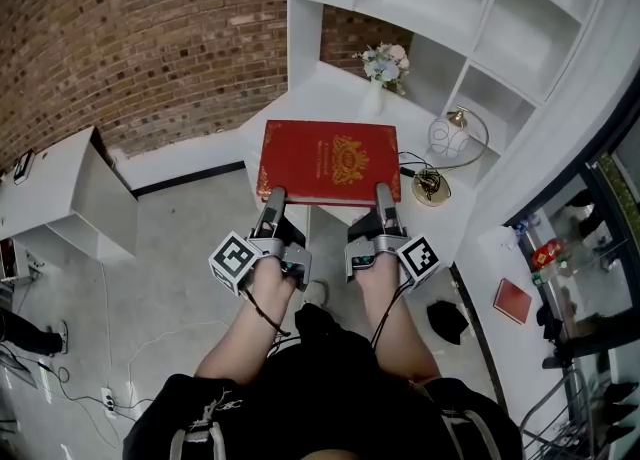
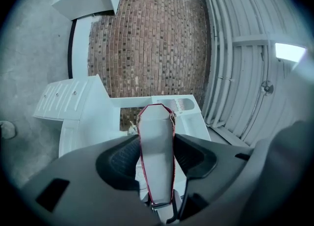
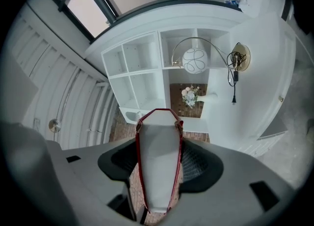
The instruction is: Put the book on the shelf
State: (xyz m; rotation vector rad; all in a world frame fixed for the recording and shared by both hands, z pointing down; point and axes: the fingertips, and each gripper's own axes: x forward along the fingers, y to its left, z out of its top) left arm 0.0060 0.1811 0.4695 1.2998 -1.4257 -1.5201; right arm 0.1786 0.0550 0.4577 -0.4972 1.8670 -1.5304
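Risk: left gripper [image 1: 272, 196] and right gripper [image 1: 384, 193] bite only the near edge of the book [image 1: 330, 160]. Its weight hangs past the jaws, so it could sag or slip when tipped upright. Vase [image 1: 374, 98] and lamp [image 1: 452, 136] stand in the path to the shelf [image 1: 520, 38]. The book sits flat over the desk's [image 1: 300, 108] front edge. Both grippers are clamped on it, forearms parallel, pointing forward.
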